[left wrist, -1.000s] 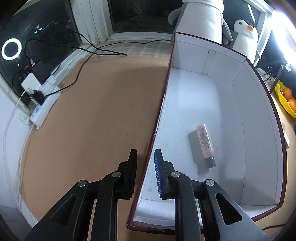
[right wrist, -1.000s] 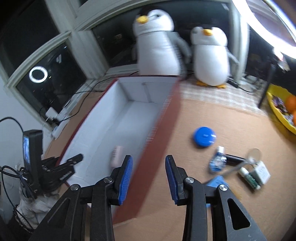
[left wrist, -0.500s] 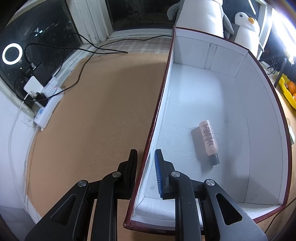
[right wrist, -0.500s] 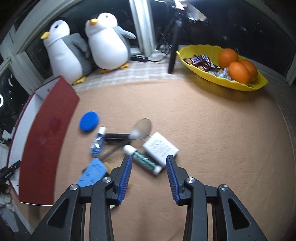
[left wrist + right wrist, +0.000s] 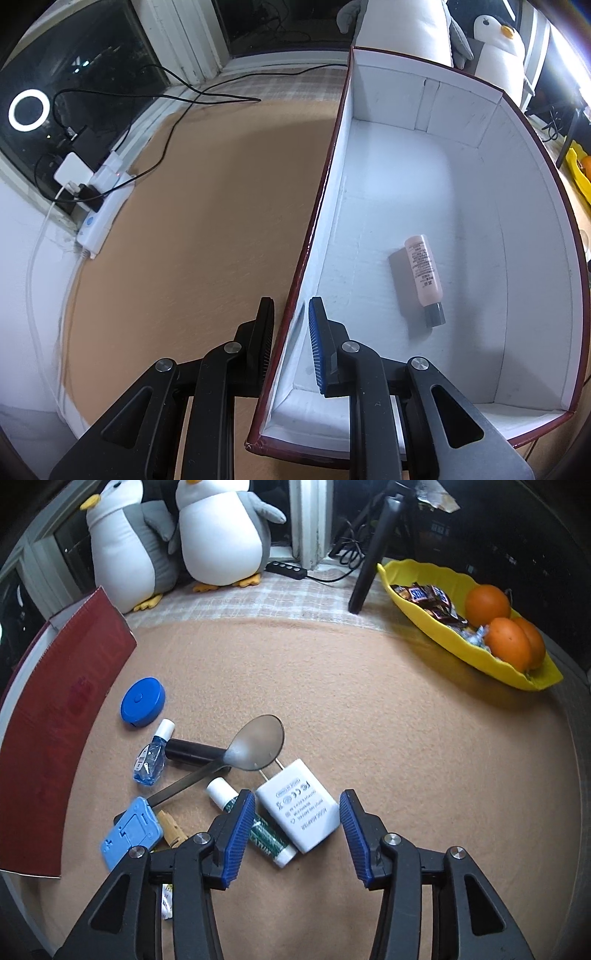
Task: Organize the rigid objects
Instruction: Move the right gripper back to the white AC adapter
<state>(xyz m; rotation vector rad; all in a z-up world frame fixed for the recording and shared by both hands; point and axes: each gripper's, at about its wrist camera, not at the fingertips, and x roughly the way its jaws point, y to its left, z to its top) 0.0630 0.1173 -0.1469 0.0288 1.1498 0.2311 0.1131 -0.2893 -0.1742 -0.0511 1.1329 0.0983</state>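
We are keeping the white charger between our right tongs, whose fingers are standing wide apart and not touching it. It is lying on the table, against a green tube on its left, with a spoon just beyond. Farther left a blue disc is sitting near the red box. Our left tongs are straddling the box's left wall, slightly apart, gripping nothing we can confirm. Inside, a pink bottle is lying flat.
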